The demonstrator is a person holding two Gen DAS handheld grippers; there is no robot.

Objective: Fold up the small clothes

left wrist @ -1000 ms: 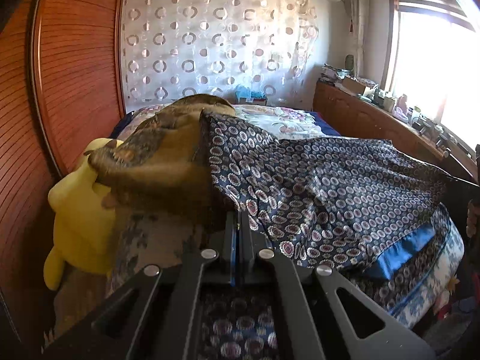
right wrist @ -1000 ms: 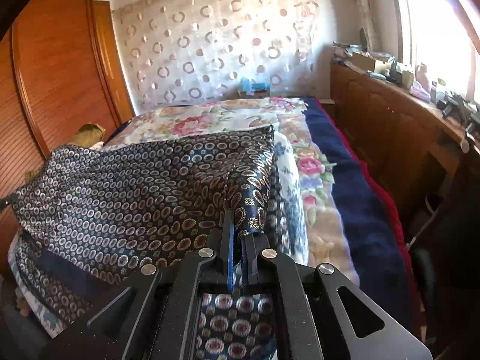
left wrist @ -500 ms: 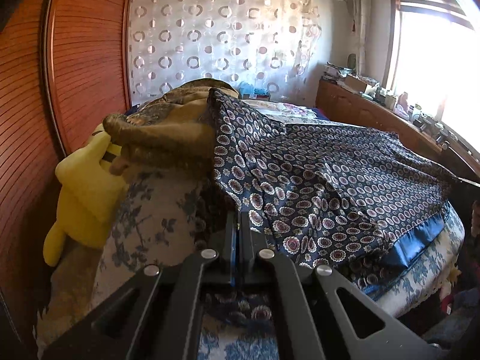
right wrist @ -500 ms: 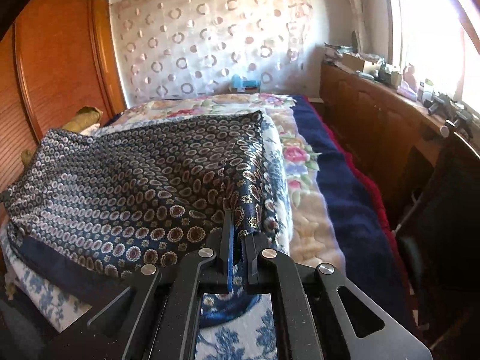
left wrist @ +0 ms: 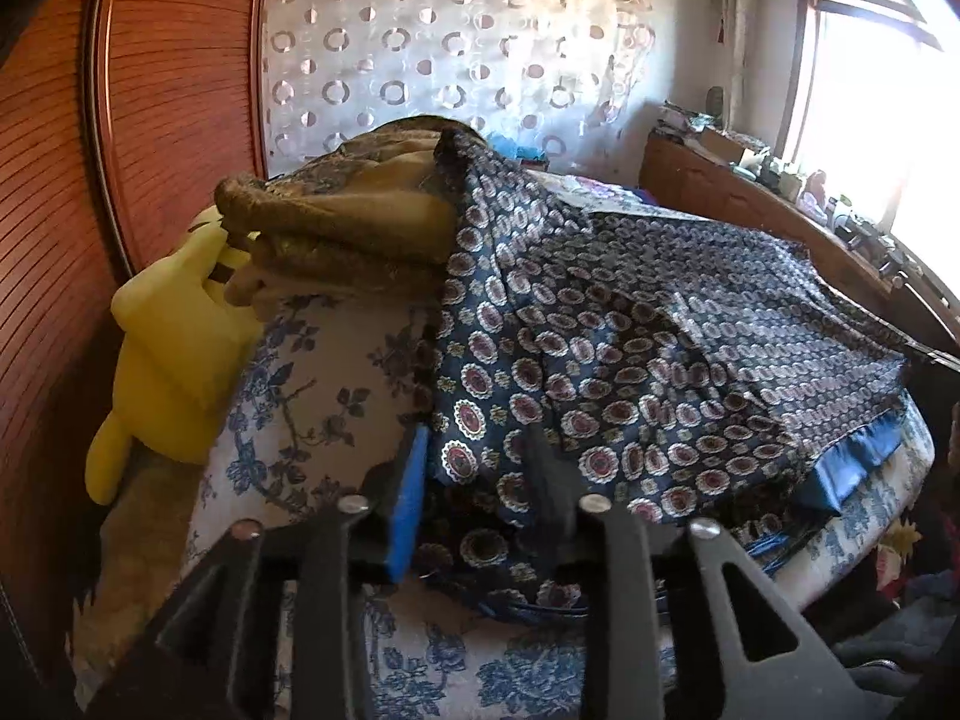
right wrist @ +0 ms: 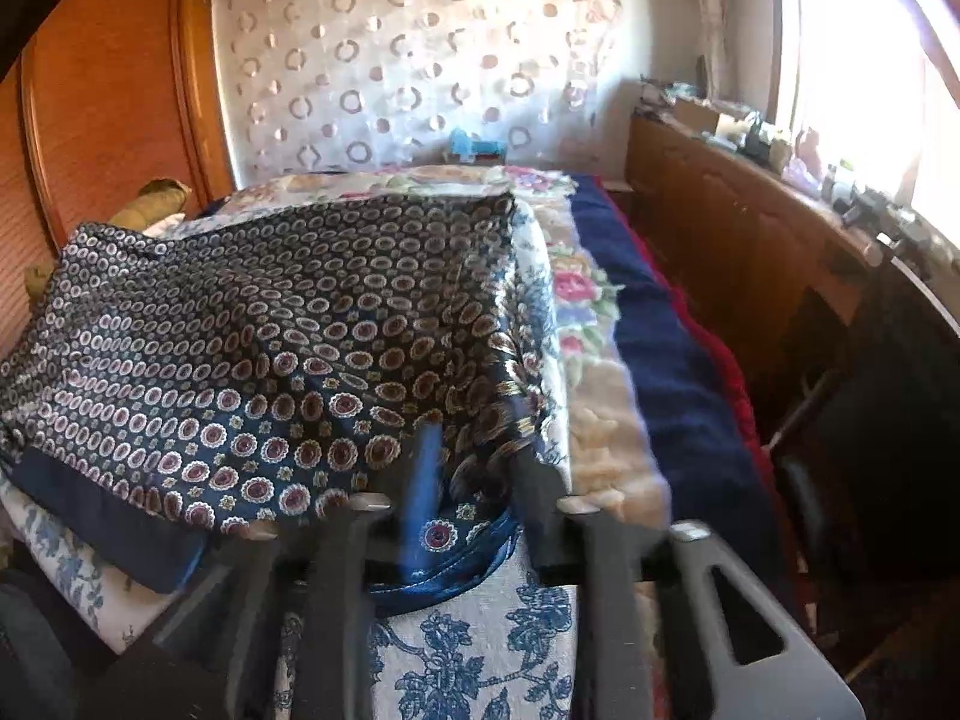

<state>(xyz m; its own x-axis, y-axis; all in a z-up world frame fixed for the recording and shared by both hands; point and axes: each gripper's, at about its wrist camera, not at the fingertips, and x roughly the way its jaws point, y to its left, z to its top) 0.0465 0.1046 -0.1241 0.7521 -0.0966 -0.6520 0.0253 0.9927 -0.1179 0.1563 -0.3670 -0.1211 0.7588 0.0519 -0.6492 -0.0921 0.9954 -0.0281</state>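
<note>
Both tools have just been opening, letting go: the left tool (left wrist: 474,474) and right tool (right wrist: 474,468) each straddle a near corner of the patterned cloth (left wrist: 630,336), spread along the bed's (right wrist: 480,648) near edge.

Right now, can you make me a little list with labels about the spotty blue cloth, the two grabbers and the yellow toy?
cloth: dark blue patterned satin garment, lying spread on the floral bedspread
left gripper: jaws just opened, pads off the cloth, its corner lies between them
right gripper: jaws just opened, cloth edge between them, not pinched
toy: yellow plush toy, at the bed's left edge, against the wooden wardrobe
pile: folded brown blanket, beside the cloth
</note>
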